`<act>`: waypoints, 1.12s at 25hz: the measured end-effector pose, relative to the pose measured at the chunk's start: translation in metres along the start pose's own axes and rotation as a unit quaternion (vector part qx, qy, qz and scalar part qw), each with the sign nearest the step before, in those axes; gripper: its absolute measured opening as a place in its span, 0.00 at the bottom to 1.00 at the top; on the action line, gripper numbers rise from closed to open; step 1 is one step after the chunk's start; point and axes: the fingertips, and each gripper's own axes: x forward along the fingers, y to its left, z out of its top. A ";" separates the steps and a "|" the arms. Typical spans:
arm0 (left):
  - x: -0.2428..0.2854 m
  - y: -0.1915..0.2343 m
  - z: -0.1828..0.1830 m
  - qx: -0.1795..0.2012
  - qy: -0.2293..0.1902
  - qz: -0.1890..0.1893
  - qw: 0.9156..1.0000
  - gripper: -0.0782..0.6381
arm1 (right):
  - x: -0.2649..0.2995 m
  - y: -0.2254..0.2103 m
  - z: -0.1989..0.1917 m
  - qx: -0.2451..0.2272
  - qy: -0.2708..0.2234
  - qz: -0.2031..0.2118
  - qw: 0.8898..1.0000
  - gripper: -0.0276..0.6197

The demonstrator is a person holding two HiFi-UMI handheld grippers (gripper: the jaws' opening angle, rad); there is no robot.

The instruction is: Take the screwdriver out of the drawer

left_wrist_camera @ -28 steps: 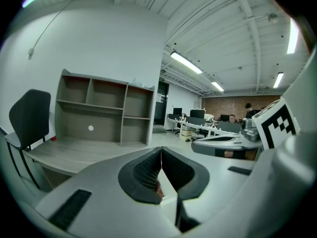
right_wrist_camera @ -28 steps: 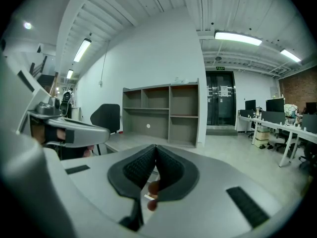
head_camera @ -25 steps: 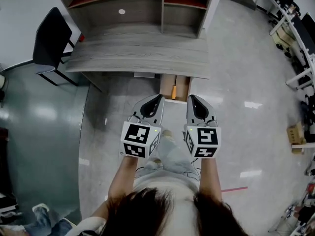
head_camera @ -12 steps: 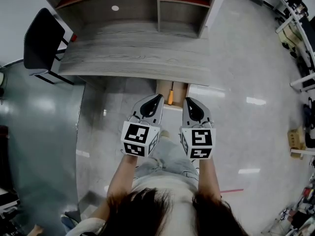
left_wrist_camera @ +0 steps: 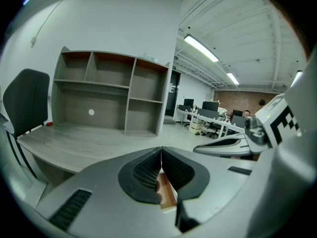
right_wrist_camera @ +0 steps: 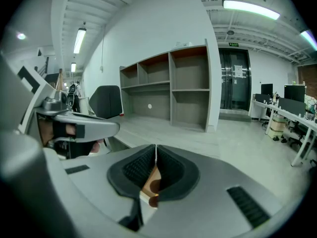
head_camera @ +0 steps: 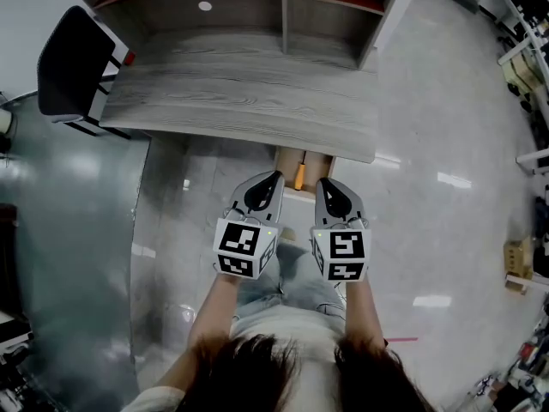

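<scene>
Currently I stand facing the desk [head_camera: 240,93], with the chair [head_camera: 73,67] off at its left end and the shelf unit [head_camera: 283,15] along its back. Both tools are raised side by side in front of me, I judge as a ready posture before reaching down.

My left gripper [head_camera: 273,178] has its jaws pressed together with nothing between them. Its own view shows the pads meeting, with only a strip of brown wood visible below them.

Between the two grippers, the drawer [head_camera: 285,160] is pulled out from under the desk's front edge, so its inside is open to me from above. The screwdriver [head_camera: 299,178] lies inside it, its orange handle pointing roughly toward me. It sits just beyond and between the two jaw tips, touching neither, and lower than both.

My right gripper [head_camera: 324,183] is likewise closed on nothing, just right of the screwdriver. I think it would need to spread its jaws before descending onto the handle.
</scene>
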 end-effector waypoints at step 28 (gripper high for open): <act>0.078 0.051 -0.061 -0.006 0.067 -0.050 0.997 0.13 | 0.096 -0.005 -0.079 0.043 0.109 -0.016 0.993 0.09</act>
